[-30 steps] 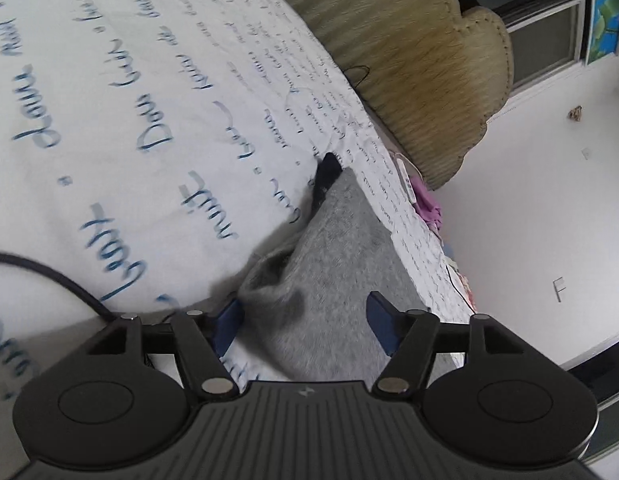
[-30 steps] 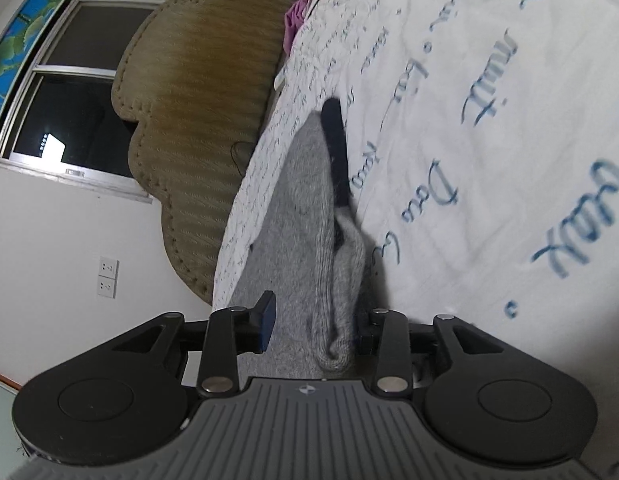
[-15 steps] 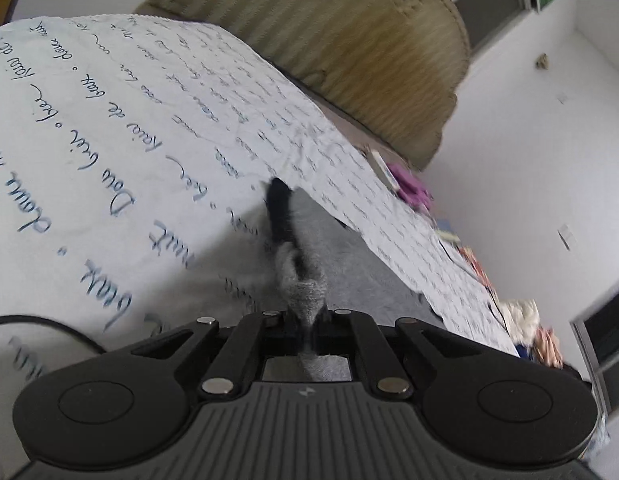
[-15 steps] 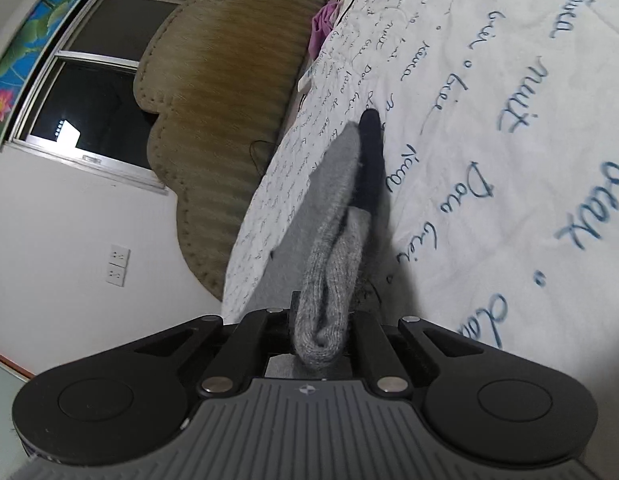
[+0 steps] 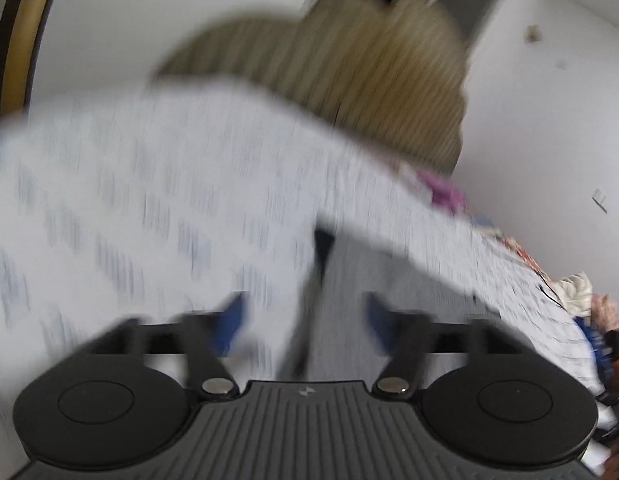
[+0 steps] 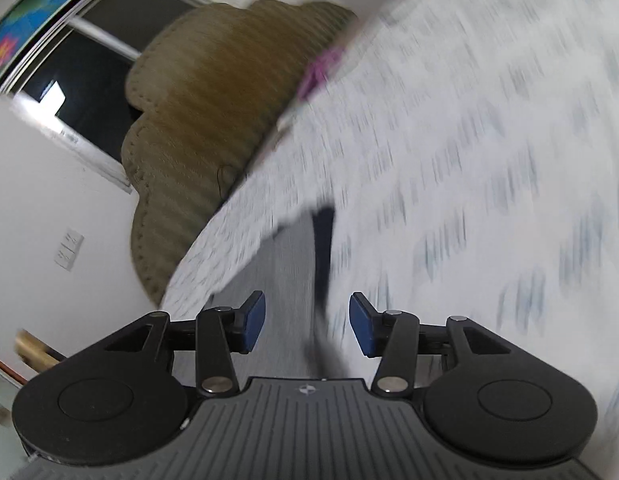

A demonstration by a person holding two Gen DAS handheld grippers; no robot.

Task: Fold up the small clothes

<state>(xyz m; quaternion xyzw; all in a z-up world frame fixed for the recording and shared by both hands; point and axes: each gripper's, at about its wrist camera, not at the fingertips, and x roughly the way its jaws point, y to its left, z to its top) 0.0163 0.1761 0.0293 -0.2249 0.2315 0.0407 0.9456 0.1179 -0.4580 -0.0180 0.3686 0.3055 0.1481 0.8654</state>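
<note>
**Both hand-held grippers spread apart over the grey garment on the bed**

Both wrist views are badly motion-blurred; fine detail is lost.

Left hand-held gripper [image 5: 303, 322]: blue-padded fingers [image 5: 229, 326] stand wide apart, and the jaws have just been opening. Nothing is pinched. The grey knitted garment with a dark navy edge strip [image 5: 361, 280] lies below and between the fingers, pads clear of it. It rests flat on the bed covered by a white sheet printed with blue handwriting [image 5: 149, 200]. The navy strip runs away from the gripper along the garment's left side in this view.

Right hand-held gripper [image 6: 307, 322]: blue pads [image 6: 253, 320] are apart at a moderate gap, the jaws also having just been opening. The same grey garment [image 6: 281, 272] shows between and beyond the fingers, its navy strip on the right side in this view. The pads do not press on the cloth.

Surroundings: a tan ribbed headboard with a scalloped, cloud-like outline [image 6: 213, 100] stands at the far end of the bed. A purple cloth item [image 6: 321, 70] sits on the bed's edge near the headboard. A dark window with a white frame [image 6: 69, 72] is set in the white wall [image 6: 41, 184], with a wall socket plate [image 6: 68, 250] below it. In the left wrist view, a heap of mixed clothes [image 5: 581, 296] lies at the bed's right edge.
</note>
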